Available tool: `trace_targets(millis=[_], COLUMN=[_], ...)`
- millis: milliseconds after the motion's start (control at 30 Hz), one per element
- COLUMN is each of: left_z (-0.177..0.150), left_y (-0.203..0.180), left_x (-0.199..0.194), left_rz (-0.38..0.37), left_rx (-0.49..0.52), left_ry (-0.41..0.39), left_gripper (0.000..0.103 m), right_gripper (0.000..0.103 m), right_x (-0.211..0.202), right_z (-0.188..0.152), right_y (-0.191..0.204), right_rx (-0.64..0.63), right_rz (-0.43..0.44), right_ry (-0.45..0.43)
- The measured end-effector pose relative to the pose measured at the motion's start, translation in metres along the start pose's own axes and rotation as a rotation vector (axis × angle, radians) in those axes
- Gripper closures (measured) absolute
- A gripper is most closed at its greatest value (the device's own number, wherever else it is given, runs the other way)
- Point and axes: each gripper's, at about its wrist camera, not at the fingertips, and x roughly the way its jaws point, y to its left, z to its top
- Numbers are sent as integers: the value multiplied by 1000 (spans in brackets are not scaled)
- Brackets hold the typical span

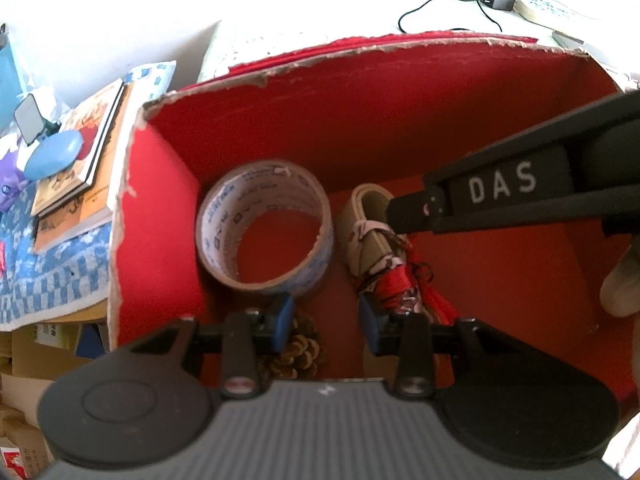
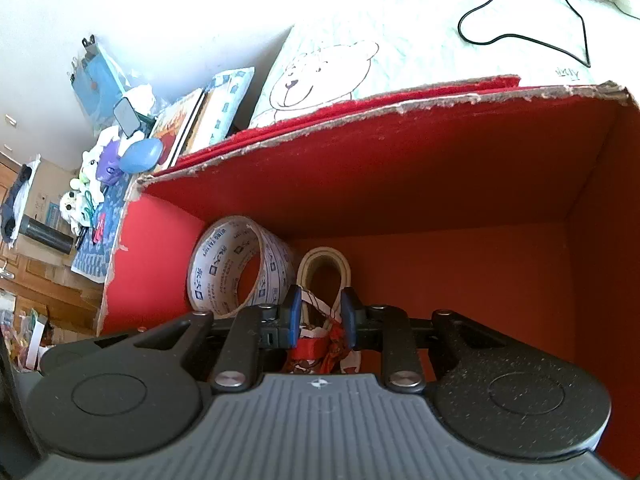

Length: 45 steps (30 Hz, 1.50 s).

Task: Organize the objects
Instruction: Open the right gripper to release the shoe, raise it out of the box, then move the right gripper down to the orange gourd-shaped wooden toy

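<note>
1. Bundle (image 2: pixel 320 344), a folded beige strap wrapped in red and white patterned cloth, lies on the floor of the red box (image 1: pixel 360 120), near the back wall and just right of the tape roll (image 1: pixel 264 224).
2. Tape roll stands in the back left corner of the box, close to the left wall, and leans slightly. It looks very close to the bundle; I cannot tell if they touch.
3. Pine cone (image 1: pixel 298 354) lies at the near edge of the box floor, below the tape roll and partly hidden by the left gripper (image 1: pixel 326 320).
4. Right gripper (image 2: pixel 320 314) points down into the box. Its blue pads stand on both sides of the bundle, close to the cloth. From the right wrist view it seems to clamp the bundle, but real pressure is hard to confirm.
5. Left gripper hovers over the box floor with its pads apart and nothing between them; it holds nothing.
6. Step in hand, as I judge: the bundle is being placed into the box beside the tape roll.
7. Next move probably calls for opening the right pads, then lifting straight up, so the loose cloth does not catch and the tape roll is not pushed.
8. Outside the box, books (image 1: pixel 80 152) and a blue case (image 1: pixel 54 154) lie on a patterned cloth at the left.
</note>
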Motion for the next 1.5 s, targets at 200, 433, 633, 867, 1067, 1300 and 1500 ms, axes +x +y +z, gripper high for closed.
trace_targets(millis=[200, 433, 633, 867, 1067, 1300, 1500], left_z=[0, -7, -16, -27, -41, -60, -75], left_y=[1, -12, -16, -11, -11, -12, -10], left_x=[-8, -64, -94, -105, -120, -132, -137], left_rz=[-22, 52, 28, 24, 28, 33, 8], left_rx=[-2, 58, 46, 28, 10, 16, 4], left_ry=[-22, -189, -205, -201, -199, -196, -187], left_gripper=[64, 47, 41, 36, 35, 26, 22], right_gripper=[78, 78, 74, 69, 58, 50, 53], right_x=[-7, -48, -78, -104, -120, -127, -125], right_z=[-2, -15, -39, -61, -86, -107, -118], right_y=[6, 11, 21, 18, 26, 26, 21], right_rx=[2, 11, -14, 17, -21, -40, -15], right_rz=[-34, -53, -130, -156, -153, -96, -28], right_ry=[-95, -242, -336, -390, -410, -362, -300])
